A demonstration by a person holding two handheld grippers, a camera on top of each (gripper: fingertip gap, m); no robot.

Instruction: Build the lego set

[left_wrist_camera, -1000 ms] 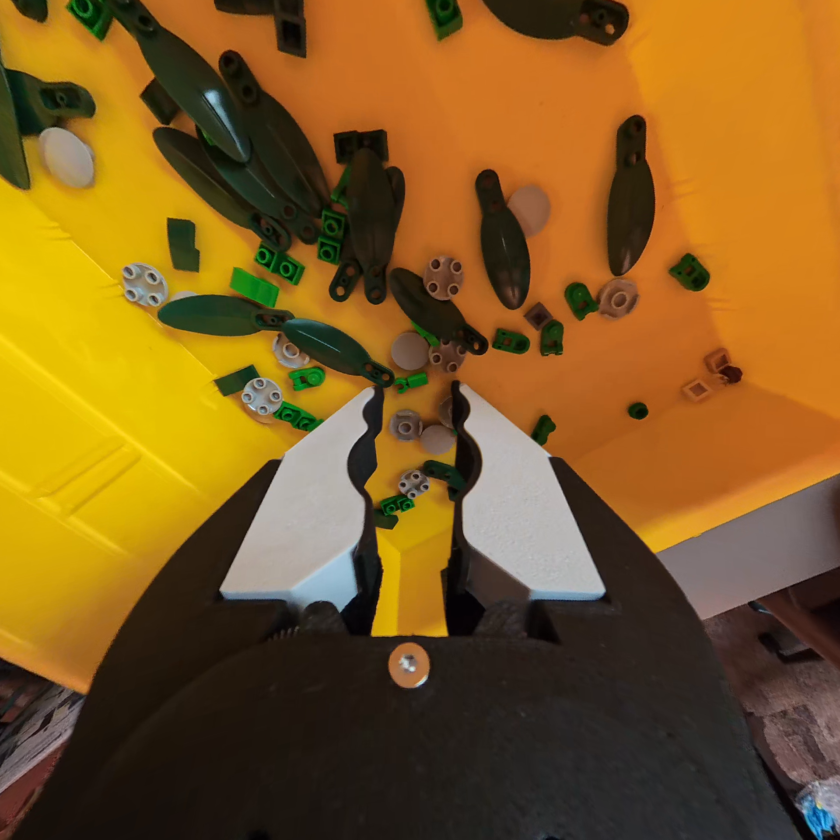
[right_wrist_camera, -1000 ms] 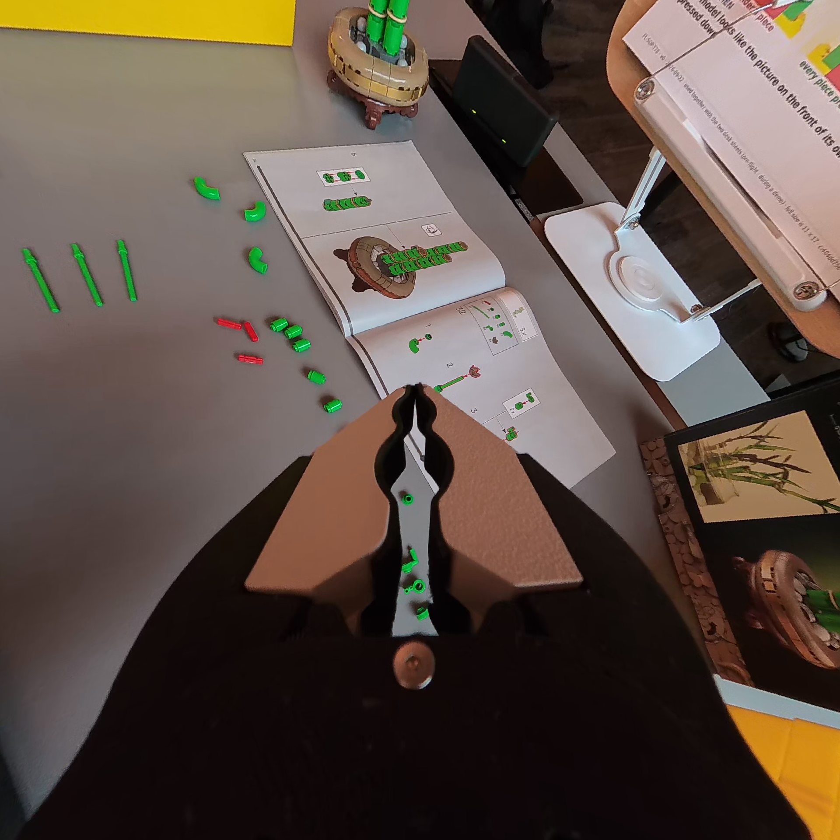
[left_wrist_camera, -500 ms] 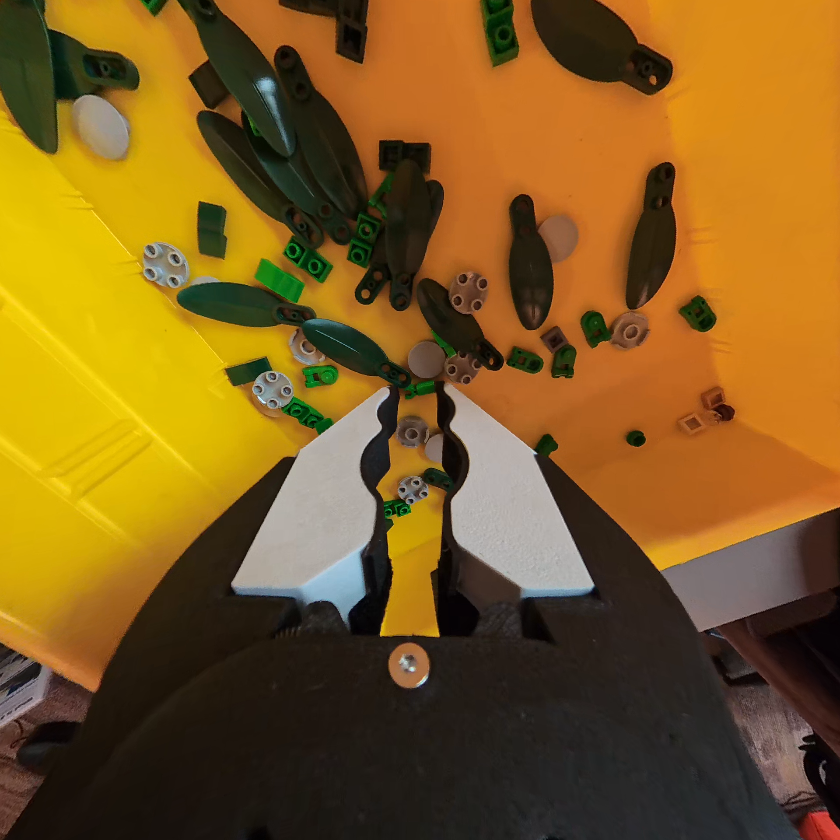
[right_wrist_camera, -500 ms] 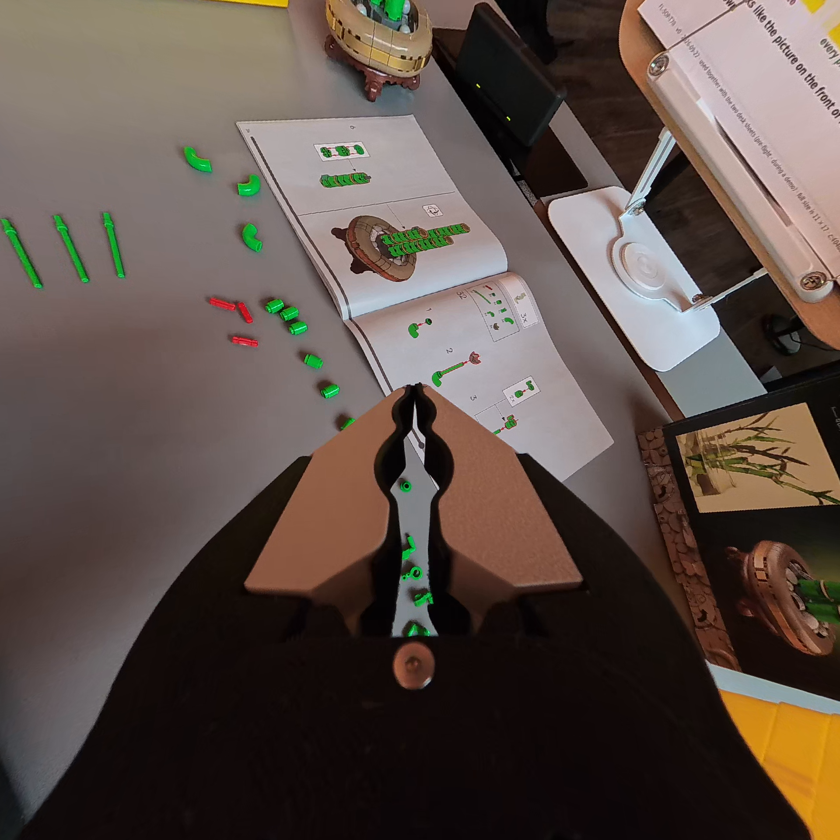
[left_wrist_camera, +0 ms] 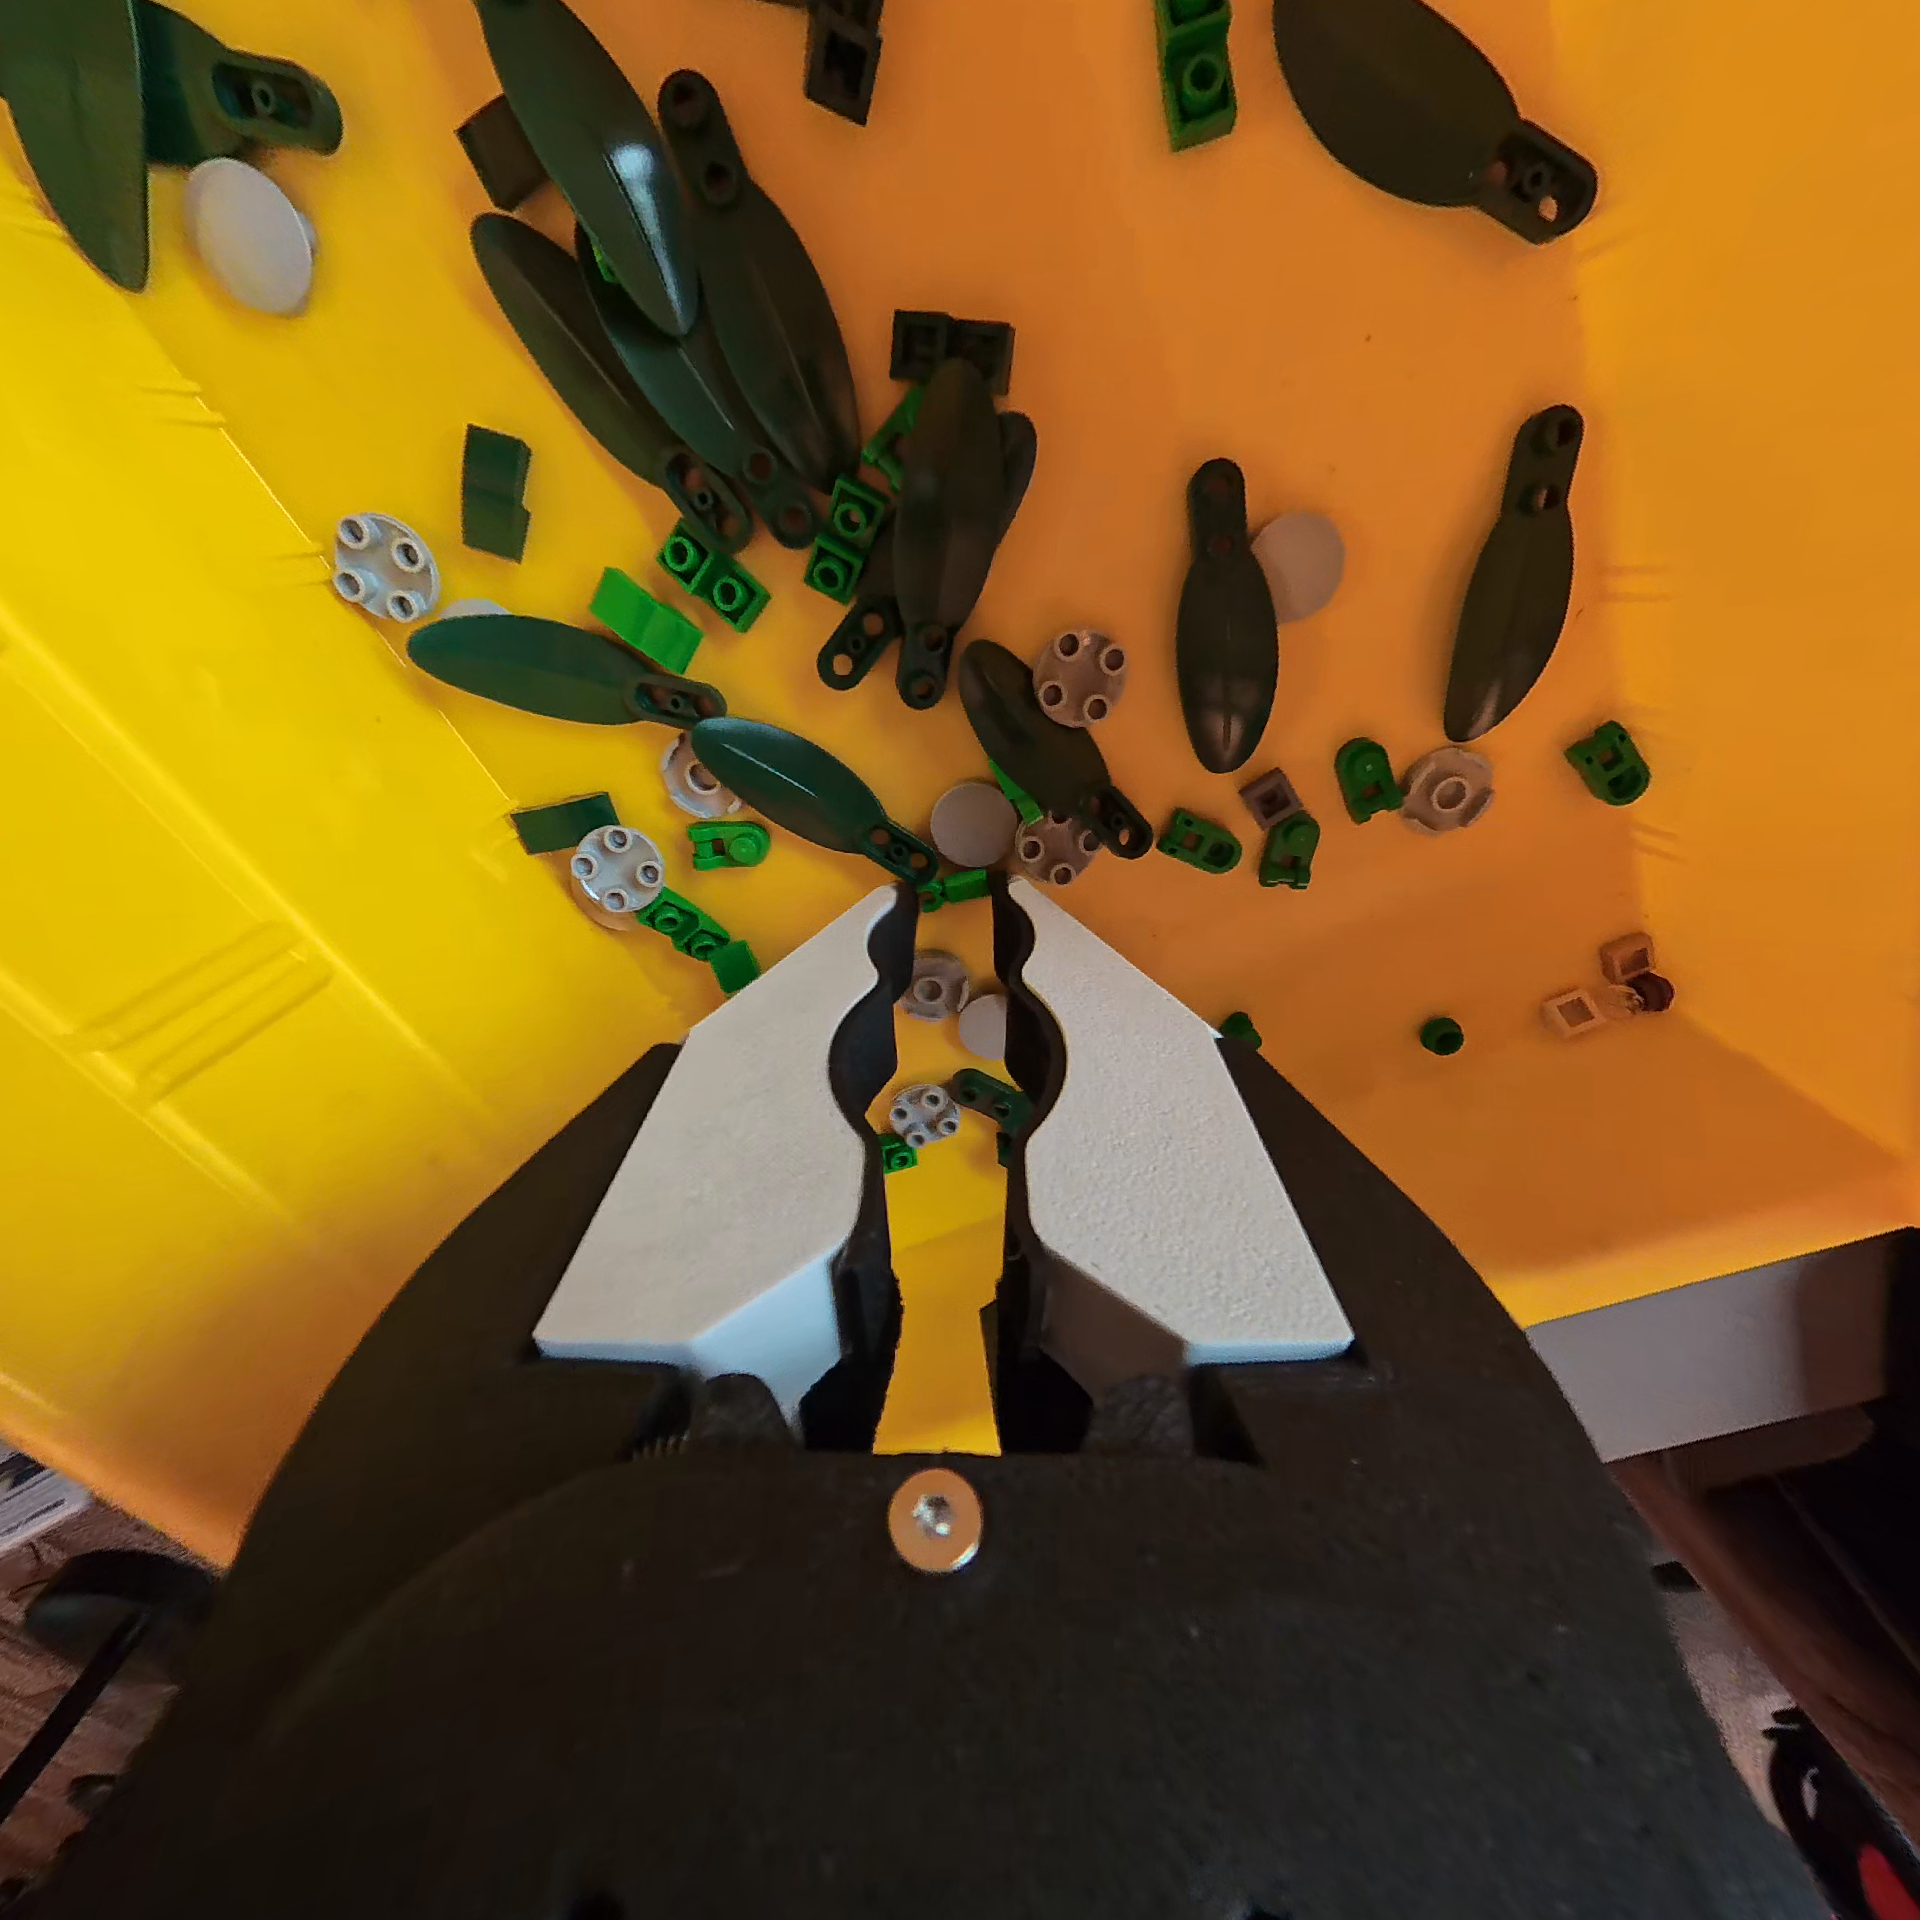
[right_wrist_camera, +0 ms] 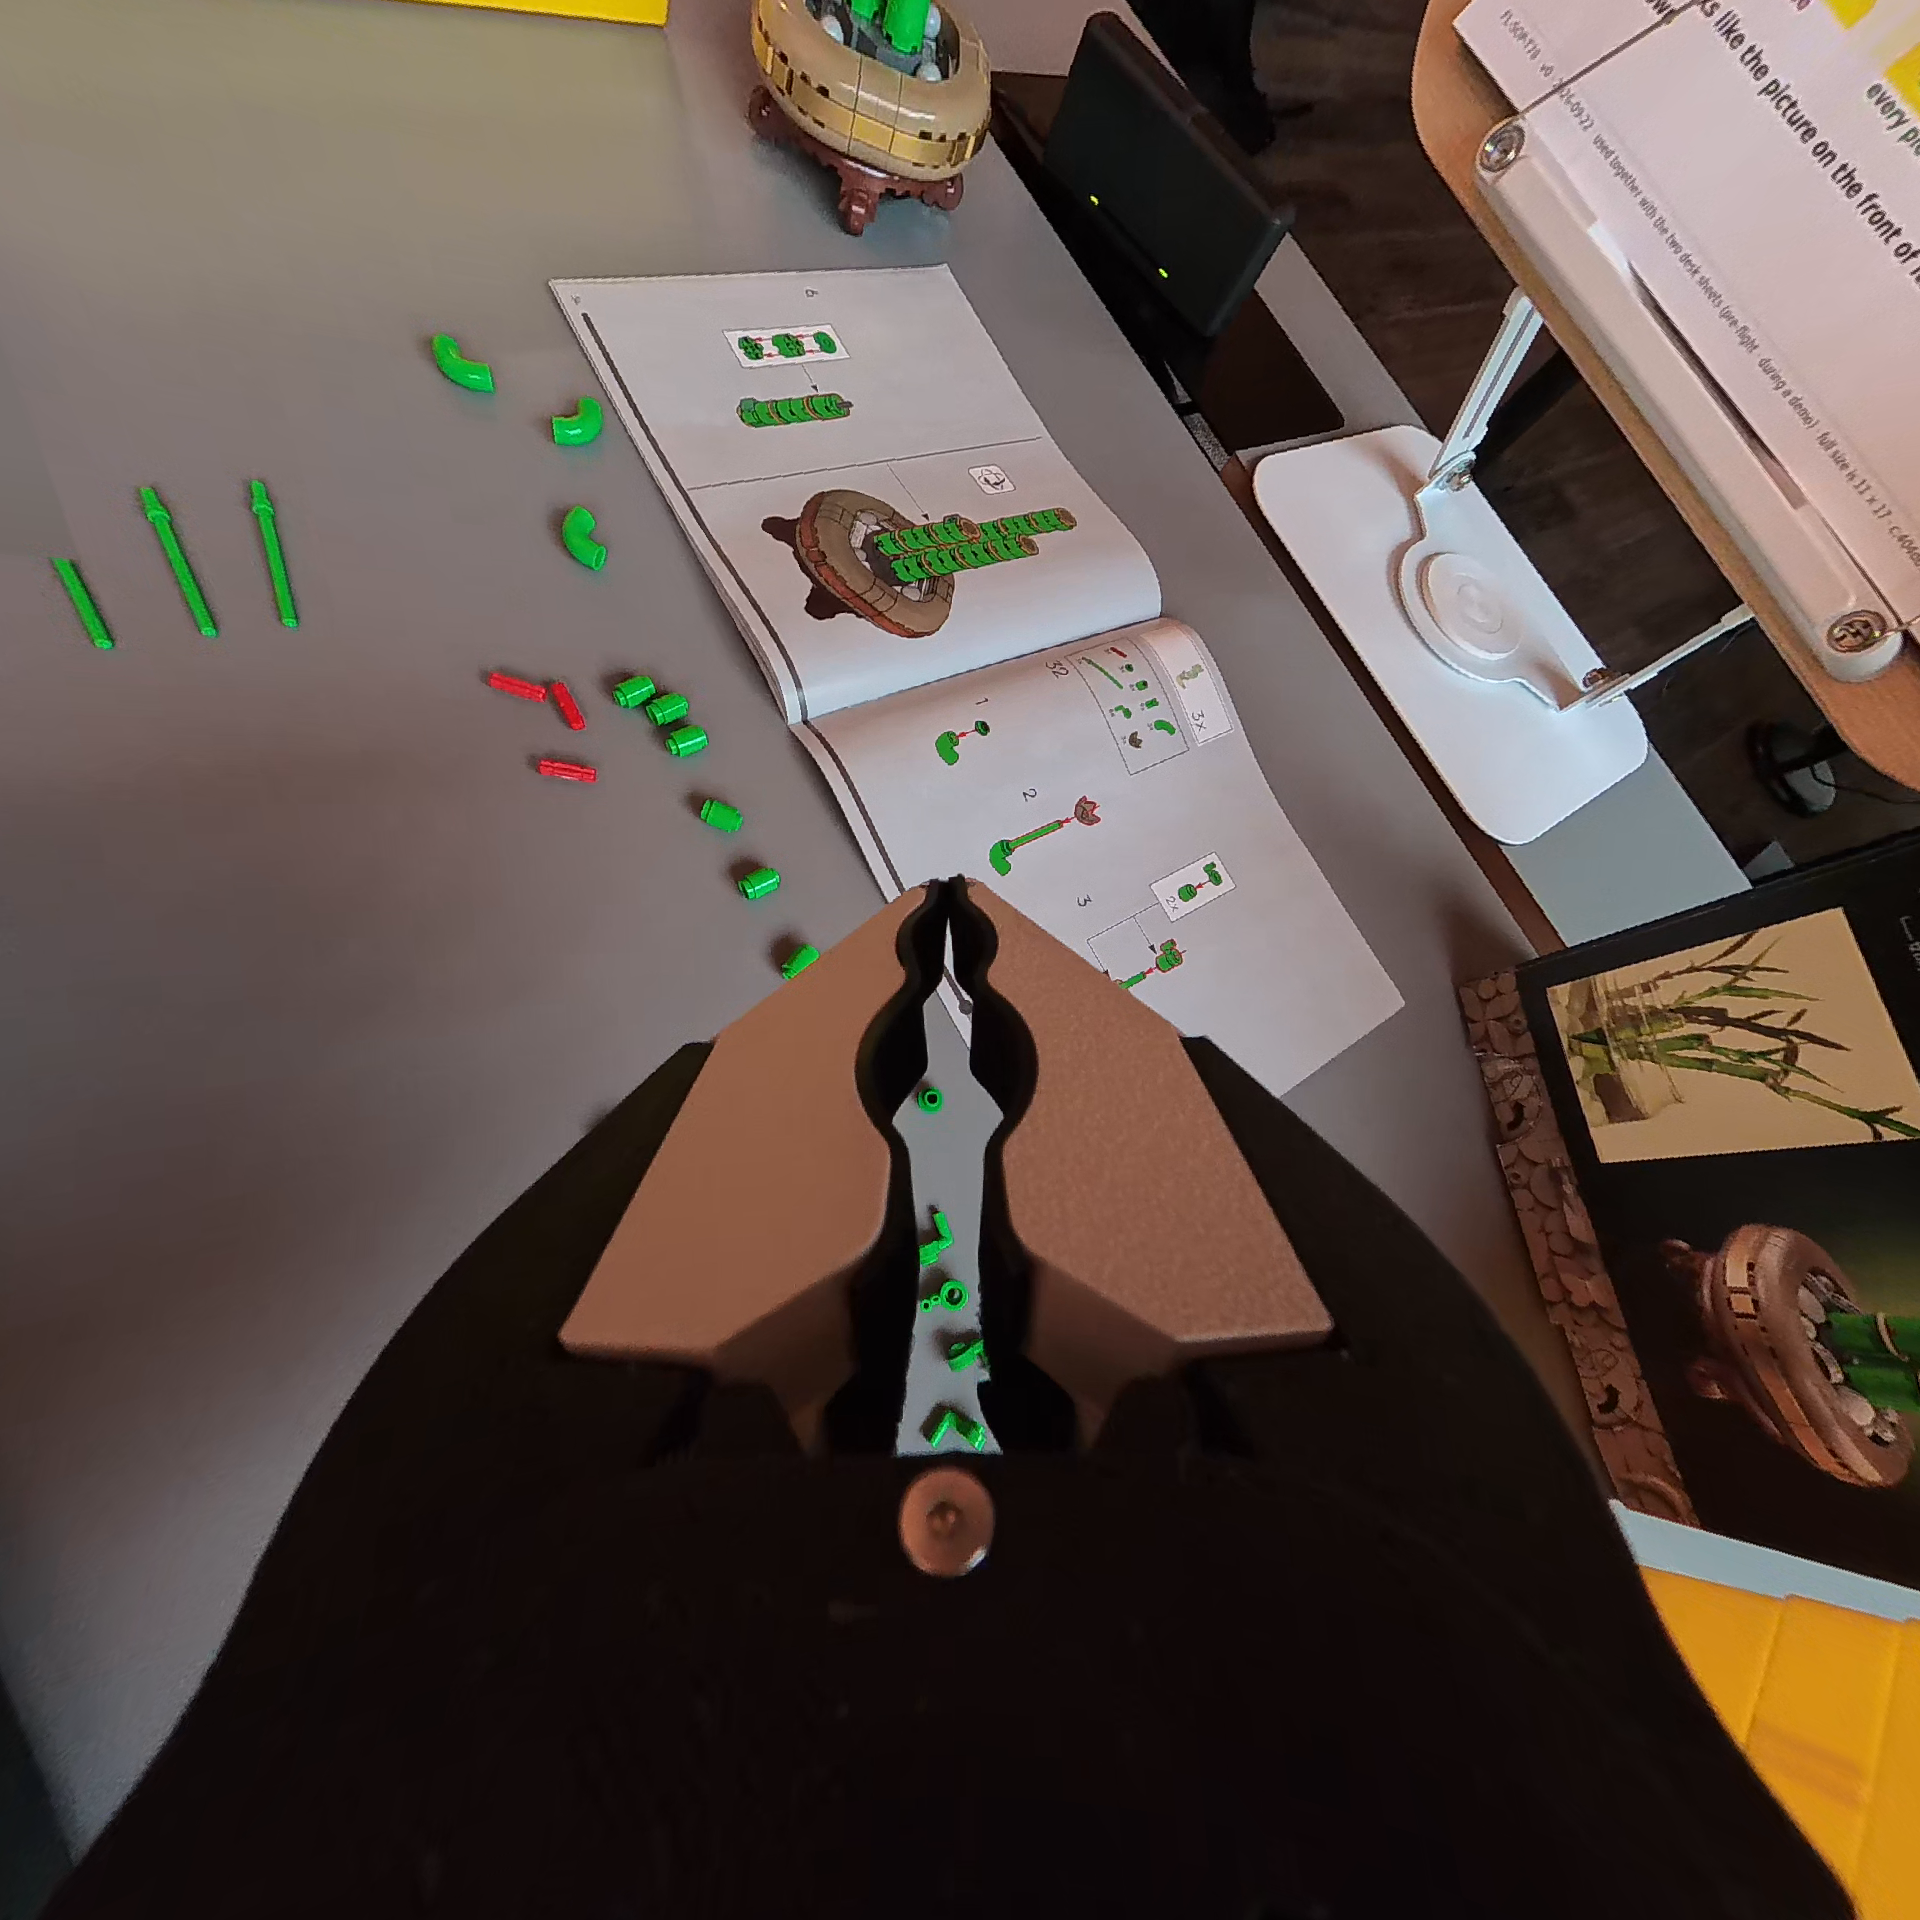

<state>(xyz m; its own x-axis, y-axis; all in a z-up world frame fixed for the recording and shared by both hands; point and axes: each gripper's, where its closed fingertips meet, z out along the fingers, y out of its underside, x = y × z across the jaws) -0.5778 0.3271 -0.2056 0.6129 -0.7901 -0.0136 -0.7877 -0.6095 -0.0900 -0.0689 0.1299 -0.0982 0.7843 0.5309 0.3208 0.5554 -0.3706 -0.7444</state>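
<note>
Across most of the left wrist view a yellow tray is seen, strewn with loose Lego parts. The largest are the dark green leaf pieces, piled at upper centre; they are judged light, stiff and glossy, so likely slippery on the blade and best taken by the narrow holed stem. Grey round plates lie scattered among them, flat and thin, probably hard to lift except edge-on. Smallest are the bright green clip pieces right of centre.

At lower centre the left gripper is held over the tray with its jaws slightly parted, nothing between them; a small green piece lies just beyond the tips.

In the right wrist view a grey table fills the left half, with the open instruction booklet at centre and the partly built pot at top. Green rods at left, green elbow pieces, green short cylinders and red pins are laid out apart; all are judged tiny, rigid and prone to rolling. The right gripper is seen with its jaws pressed together at the tips, empty.
</note>
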